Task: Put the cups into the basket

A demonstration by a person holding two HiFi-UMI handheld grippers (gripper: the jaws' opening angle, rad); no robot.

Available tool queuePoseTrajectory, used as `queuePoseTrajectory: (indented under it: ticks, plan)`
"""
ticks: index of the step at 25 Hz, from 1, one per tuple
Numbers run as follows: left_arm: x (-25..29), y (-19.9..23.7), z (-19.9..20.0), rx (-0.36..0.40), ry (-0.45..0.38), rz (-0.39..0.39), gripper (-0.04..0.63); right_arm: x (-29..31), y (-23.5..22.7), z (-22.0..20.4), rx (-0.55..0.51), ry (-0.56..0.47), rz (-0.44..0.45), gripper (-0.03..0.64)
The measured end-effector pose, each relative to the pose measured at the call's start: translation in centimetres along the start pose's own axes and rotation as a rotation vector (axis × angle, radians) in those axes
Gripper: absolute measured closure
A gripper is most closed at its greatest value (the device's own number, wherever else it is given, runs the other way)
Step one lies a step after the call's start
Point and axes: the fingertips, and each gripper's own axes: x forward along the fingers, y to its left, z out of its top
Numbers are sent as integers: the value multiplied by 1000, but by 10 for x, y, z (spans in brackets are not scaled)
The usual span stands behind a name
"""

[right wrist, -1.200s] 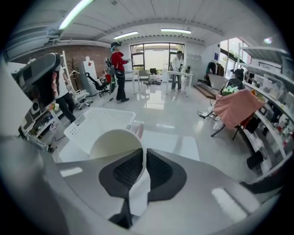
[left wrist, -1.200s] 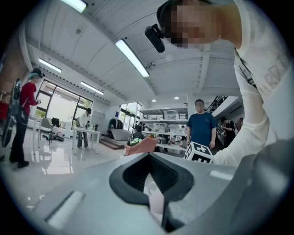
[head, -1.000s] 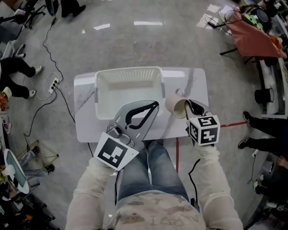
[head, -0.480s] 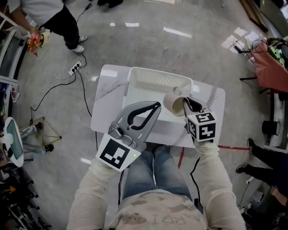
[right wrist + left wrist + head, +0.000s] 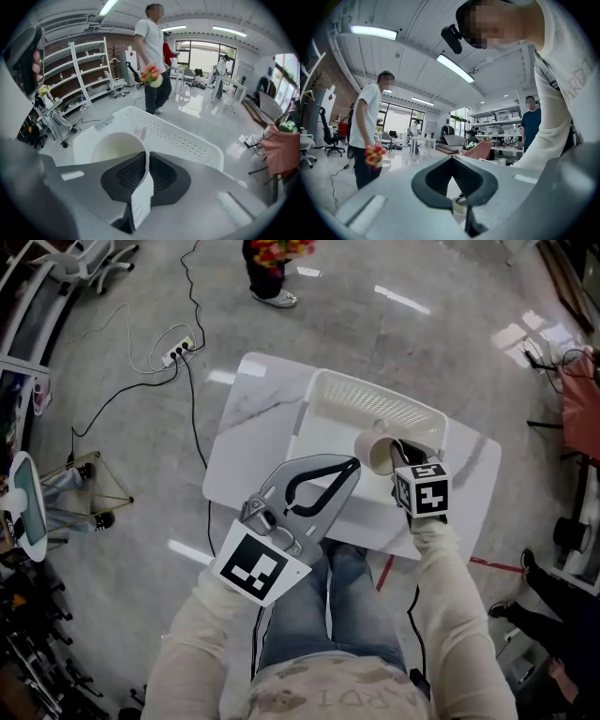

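One cup (image 5: 377, 453) sits pinched in the down-tilted right tongs (image 5: 146, 169).

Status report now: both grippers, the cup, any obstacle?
Left gripper shut, empty. Right gripper shut on cup, by its rim. Cup tilted over white basket, not yet released. No obstacle seen.

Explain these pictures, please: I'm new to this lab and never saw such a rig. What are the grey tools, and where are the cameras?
No robot here: a person holds a hand tool with a two-jaw claw in each hand. One camera sits on their head and looks down; one rides on each tool, looking along its claw. On the white table stands a white basket. The right claw pinches a cream cup by its wall, near the basket's front edge. The left claw is closed and empty.
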Motion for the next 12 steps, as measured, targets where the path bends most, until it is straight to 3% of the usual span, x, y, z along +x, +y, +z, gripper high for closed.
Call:
queuePoseTrajectory:
  ticks: [12]
  plan:
    - [15,30,-51,-60,23,-37,594,99,-5,-39,-53,193,-2,568]
